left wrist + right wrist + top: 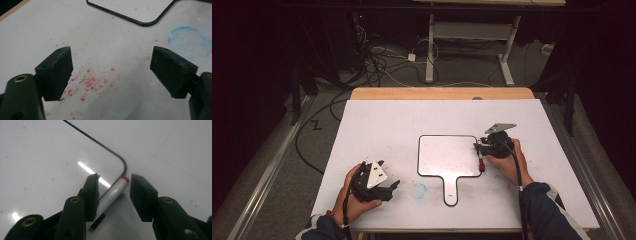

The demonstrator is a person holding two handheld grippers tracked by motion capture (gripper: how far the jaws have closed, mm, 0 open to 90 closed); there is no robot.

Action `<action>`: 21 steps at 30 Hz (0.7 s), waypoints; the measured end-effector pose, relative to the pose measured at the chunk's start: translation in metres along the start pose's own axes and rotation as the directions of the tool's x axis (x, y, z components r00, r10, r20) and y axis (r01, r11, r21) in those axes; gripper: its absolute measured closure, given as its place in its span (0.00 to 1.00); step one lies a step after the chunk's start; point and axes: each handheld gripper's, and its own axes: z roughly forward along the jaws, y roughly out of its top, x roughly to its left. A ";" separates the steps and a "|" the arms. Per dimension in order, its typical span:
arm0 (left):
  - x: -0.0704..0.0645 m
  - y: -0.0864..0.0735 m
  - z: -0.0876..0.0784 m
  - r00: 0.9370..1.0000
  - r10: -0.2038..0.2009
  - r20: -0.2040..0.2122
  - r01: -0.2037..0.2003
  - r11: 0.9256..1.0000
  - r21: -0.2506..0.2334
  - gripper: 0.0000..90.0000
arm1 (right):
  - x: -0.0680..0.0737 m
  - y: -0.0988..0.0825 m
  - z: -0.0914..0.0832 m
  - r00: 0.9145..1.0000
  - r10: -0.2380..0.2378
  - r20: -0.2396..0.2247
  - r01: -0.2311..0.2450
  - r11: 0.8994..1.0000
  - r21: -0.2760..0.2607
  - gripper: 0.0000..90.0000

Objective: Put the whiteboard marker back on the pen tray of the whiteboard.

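Between the jaws of the right gripper (pixel 113 183) lies a silver marker with a red tip (pixel 113 192), resting on the table at the lower right corner of the small white paddle-shaped board with a black rim and a short handle (pixel 447 155). In the right gripper view the jaws stand partly open; the left jaw looks close against the marker's barrel, while a clear gap shows between the barrel and the right jaw, so the pads do not clamp it. Its red tip points away from the gripper, just at the board's curved black edge. Well apart to the left of that board, the left gripper (pixel 112 70) rests low over the white table (pixel 377 125) with its jaws wide and nothing between them. Under and ahead of these jaws lie scattered red specks (pixel 87 82), and ahead to their right a smudged blue ring (pixel 190 42) marks the table.
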 end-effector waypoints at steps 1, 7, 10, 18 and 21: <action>0.000 0.000 0.000 1.000 0.000 -0.001 0.000 1.000 0.000 0.20 | 0.000 -0.001 -0.001 1.000 -0.007 -0.011 0.007 1.000 -0.003 0.65; 0.000 0.000 -0.001 1.000 -0.002 -0.003 0.002 1.000 -0.003 0.20 | -0.001 -0.005 -0.008 1.000 -0.005 -0.017 0.005 1.000 -0.013 0.62; 0.001 0.000 -0.001 1.000 -0.004 -0.003 0.004 1.000 -0.006 0.20 | -0.001 -0.006 -0.014 1.000 -0.005 -0.025 0.004 0.999 -0.048 0.59; 0.001 0.001 -0.004 1.000 -0.003 -0.013 0.003 1.000 -0.017 0.20 | 0.007 -0.019 -0.062 0.995 -0.101 0.009 0.101 0.969 -0.227 0.48; 0.000 0.001 -0.004 1.000 0.007 -0.020 -0.008 1.000 -0.012 0.20 | 0.010 -0.034 -0.086 0.993 -0.112 0.039 0.118 0.947 -0.299 0.42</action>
